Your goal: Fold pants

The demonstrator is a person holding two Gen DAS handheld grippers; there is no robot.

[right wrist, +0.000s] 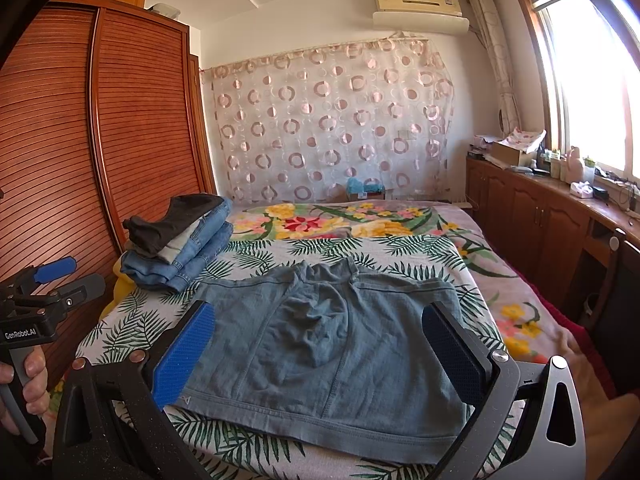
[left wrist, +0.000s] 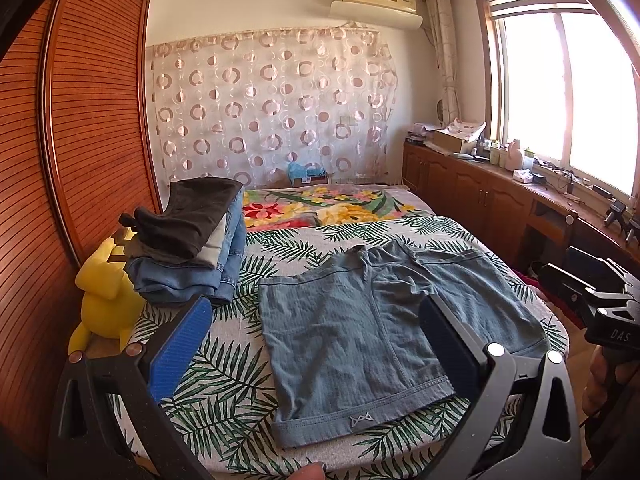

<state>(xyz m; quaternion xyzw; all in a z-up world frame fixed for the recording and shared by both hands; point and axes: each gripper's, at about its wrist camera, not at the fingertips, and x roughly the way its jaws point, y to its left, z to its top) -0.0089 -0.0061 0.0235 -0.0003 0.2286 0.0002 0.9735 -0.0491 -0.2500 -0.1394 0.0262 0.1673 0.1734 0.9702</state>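
Note:
A blue-grey pair of shorts point(left wrist: 360, 332) lies spread flat on the leaf-print bed sheet point(left wrist: 224, 384), its waistband with a small logo nearest me. My left gripper point(left wrist: 316, 304) hovers open above the near left part of the shorts, holding nothing. In the right wrist view the same shorts point(right wrist: 332, 344) fill the middle, and my right gripper point(right wrist: 318, 311) stands open over them, also holding nothing. The left gripper point(right wrist: 80, 274) shows at that view's left edge, held by a hand. The right gripper point(left wrist: 576, 280) appears at the left wrist view's right edge.
A stack of folded pants point(left wrist: 196, 248) sits at the bed's far left, beside a yellow plush toy point(left wrist: 104, 292). A slatted wooden wardrobe point(left wrist: 88, 120) runs close along the left. A low wooden cabinet point(left wrist: 472, 184) with clutter lines the right wall under the window.

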